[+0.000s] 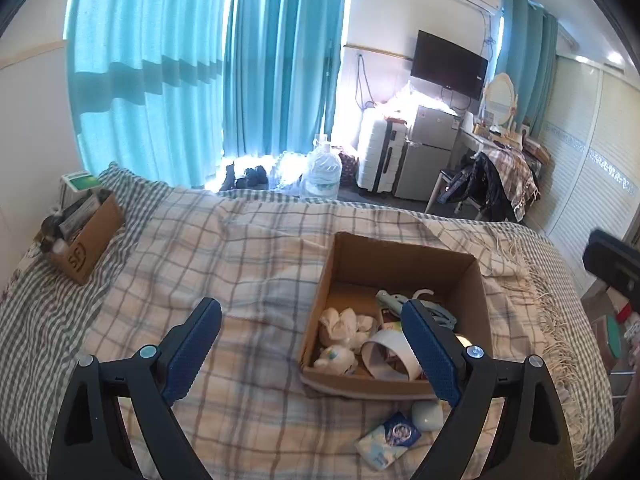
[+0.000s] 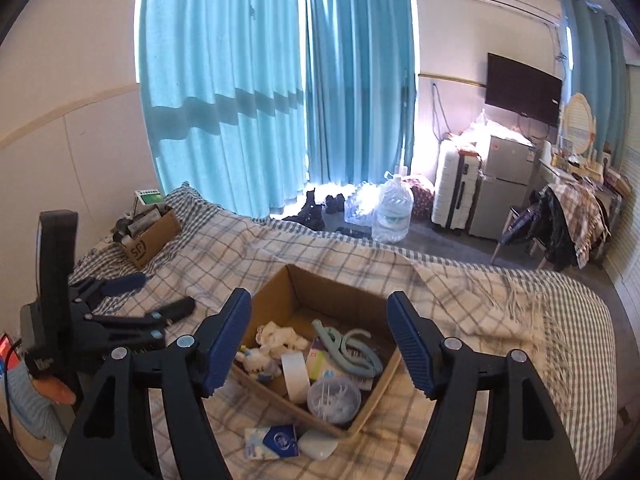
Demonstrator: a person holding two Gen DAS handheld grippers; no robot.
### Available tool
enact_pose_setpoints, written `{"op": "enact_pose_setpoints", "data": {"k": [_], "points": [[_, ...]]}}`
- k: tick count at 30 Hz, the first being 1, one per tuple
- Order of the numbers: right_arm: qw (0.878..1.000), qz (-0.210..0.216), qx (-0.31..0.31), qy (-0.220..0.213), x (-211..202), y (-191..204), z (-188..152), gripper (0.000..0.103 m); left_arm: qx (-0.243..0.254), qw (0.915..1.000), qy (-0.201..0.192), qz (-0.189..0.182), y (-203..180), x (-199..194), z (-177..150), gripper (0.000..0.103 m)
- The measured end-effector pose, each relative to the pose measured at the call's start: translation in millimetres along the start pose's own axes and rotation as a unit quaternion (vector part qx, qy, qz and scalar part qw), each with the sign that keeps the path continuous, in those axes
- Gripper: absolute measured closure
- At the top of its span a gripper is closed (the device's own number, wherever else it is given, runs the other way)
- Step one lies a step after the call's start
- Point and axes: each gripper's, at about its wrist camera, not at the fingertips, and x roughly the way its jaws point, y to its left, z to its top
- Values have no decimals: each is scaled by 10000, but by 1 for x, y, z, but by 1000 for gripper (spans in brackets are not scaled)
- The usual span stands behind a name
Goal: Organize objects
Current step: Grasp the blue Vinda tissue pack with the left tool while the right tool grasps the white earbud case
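Cardboard box: sits open on the checked blanket of the bed, already holding a white cloth bundle, a roll of white tape, a pale green clip and a round clear tub.
Loose items: a tissue pack and a pale oval soap-like piece lie on the blanket just outside the box's near wall, side by side.
Left gripper: fingers spread wide, holding nothing, above the blanket and the box's left side.
Right gripper: fingers also spread wide and empty, framing the box from above.
Stage, as a guess: 2 items appear left to go into the box.
Risk 1: the oval piece looks smooth and rounded, so it could squirt out of the fingers if pinched off centre.
Risk 2: the tissue pack is soft and flat on a yielding blanket; a shallow pinch may catch the fabric with it.
Risk 3: pushing down near the box wall could tip or shove the light box on the soft bedding.
Risk 4: both grippers work close together and could knock each other.
Only in the right view: the clear tub in the box's near corner and the left gripper seen whole from the side.
Only in the left view: little extra beyond a dark edge of the right gripper at far right.
Second box: stands well apart near the pillow end, full of small things I cannot make out.
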Motion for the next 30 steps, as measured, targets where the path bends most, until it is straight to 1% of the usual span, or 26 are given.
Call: {"op": "enact_pose_setpoints", "data": {"k": [2, 4, 6, 8, 11, 13, 16, 21, 23, 25, 30], "points": [[10000, -36, 59, 58, -8, 0, -11, 31, -26, 10000, -13, 41, 8, -9, -7, 9], [9998, -74, 81, 144, -14, -2, -26, 28, -17, 10000, 14, 67, 15, -17, -17, 8], [9996, -106, 76, 269, -16, -4, -42, 20, -22, 9999, 46, 139, 22, -23, -29, 4], [9988, -256, 45, 415, -15, -6, -59, 14, -31, 9998, 67, 188, 28, -27, -40, 4], [9969, -392, -61, 687, -4, -6, -77, 13, -35, 9995, 161, 261, 34, -27, -57, 3], [9954, -507, -182, 792, 7, -6, -87, 12, -46, 9992, 261, 300, 37, -24, -71, 2], [9944, -570, -254, 851, 19, -7, -98, 12, -170, 9985, 395, 338, 39, -13, -96, 2], [9901, -642, -391, 1188, 49, -5, -120, 12, -333, 9972, 584, 342, 37, 13, -133, 2], [9873, -520, -282, 1474, 63, -9, -131, 12, -310, 9966, 684, 341, 32, 23, -145, 2], [9847, -459, -183, 1670, 75, -14, -139, 12, -235, 9956, 844, 328, 24, 37, -156, 2], [9787, -462, -281, 1982, 101, -18, -152, 12, 39, 9935, 1115, 239, 2, 66, -174, 2]]}}
